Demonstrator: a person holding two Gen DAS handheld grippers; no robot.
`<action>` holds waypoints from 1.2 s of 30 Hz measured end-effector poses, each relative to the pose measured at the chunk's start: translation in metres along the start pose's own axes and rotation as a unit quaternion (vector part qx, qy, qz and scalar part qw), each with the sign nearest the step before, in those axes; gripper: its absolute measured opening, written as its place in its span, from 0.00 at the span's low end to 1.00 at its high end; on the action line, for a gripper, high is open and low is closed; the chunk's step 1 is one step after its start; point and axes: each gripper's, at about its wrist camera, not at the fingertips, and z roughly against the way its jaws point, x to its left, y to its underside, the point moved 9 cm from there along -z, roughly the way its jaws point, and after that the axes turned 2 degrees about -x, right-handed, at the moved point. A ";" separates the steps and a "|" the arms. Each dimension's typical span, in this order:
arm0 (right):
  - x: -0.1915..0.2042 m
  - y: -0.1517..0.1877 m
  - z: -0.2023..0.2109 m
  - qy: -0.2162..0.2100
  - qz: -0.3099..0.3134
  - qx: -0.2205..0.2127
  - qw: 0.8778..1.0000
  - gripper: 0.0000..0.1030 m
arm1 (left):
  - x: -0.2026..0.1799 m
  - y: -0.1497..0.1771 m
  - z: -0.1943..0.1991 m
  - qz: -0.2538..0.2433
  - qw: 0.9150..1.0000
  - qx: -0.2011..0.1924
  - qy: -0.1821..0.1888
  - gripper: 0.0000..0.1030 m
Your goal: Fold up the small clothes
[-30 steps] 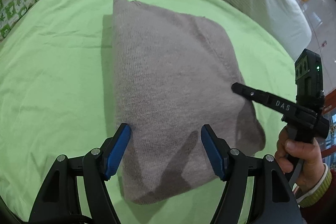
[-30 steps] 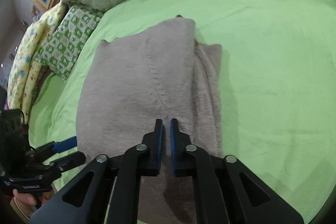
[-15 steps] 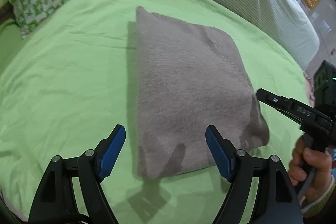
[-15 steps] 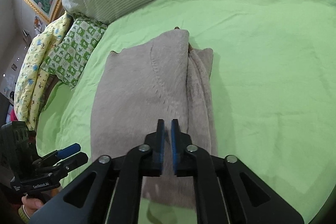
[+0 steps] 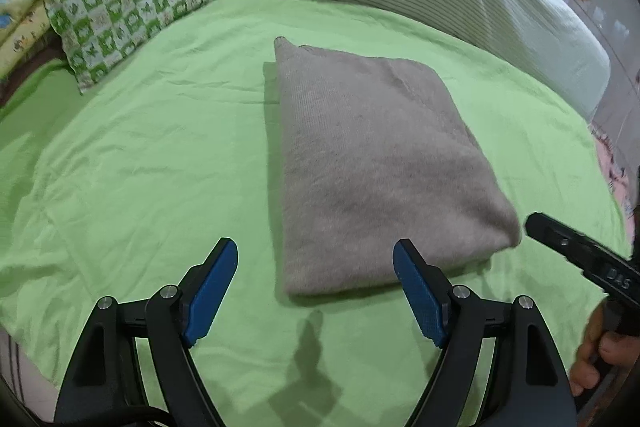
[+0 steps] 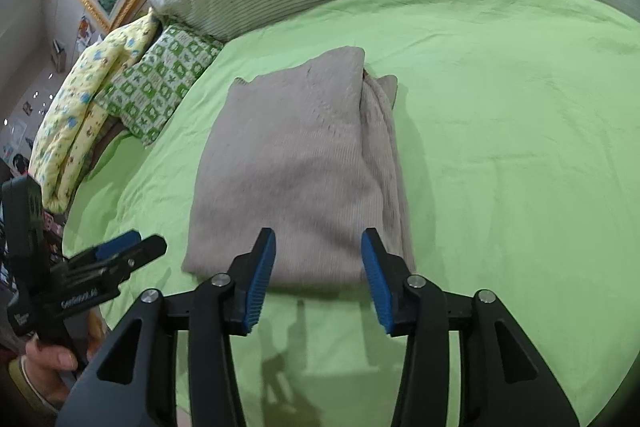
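We read this as the close of a fold: the grey sweater [image 5: 384,171] lies as a compact rectangle on the green bedsheet [image 5: 152,155], sitting from centre out toward 12 o'clock in both wrist views, with nothing gripping it. Our left gripper [image 5: 316,291] hangs at 6 o'clock just short of the sweater's near edge, jaws set wide, blue pads [image 5: 212,287] bare and nothing between them. Our right gripper [image 6: 318,281] sits at 6 o'clock of its own view, jaws opening, about halfway apart, only the sweater's near edge seen past the gap and no cloth pinched. In the right wrist view, stacked layers show along the sweater's edge at about 1 o'clock, a little uneven, one corner poking out at the far end. The checked pillow [image 5: 124,15] and yellow quilt [image 6: 80,107] lie well apart at 10 o'clock. We judge this garment nearly done. Next move would call either for one more half-fold, both grippers taking near corners together, or for a light tidy of that loose edge; cannot tell which from here. Soft knit will sag if lifted by one corner only.
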 end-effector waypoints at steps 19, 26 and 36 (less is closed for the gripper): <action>0.024 0.017 0.038 0.029 0.108 -0.076 0.991 0.86 | 0.006 0.021 0.035 0.007 0.999 -0.051 -0.009 0.85; 0.022 0.022 0.015 0.044 0.115 -0.055 0.991 0.87 | 0.009 0.020 0.019 0.010 0.998 -0.056 -0.017 0.87; 0.024 0.029 -0.008 0.041 0.125 -0.043 0.990 0.88 | 0.005 0.027 -0.002 -0.004 0.999 -0.039 -0.028 0.87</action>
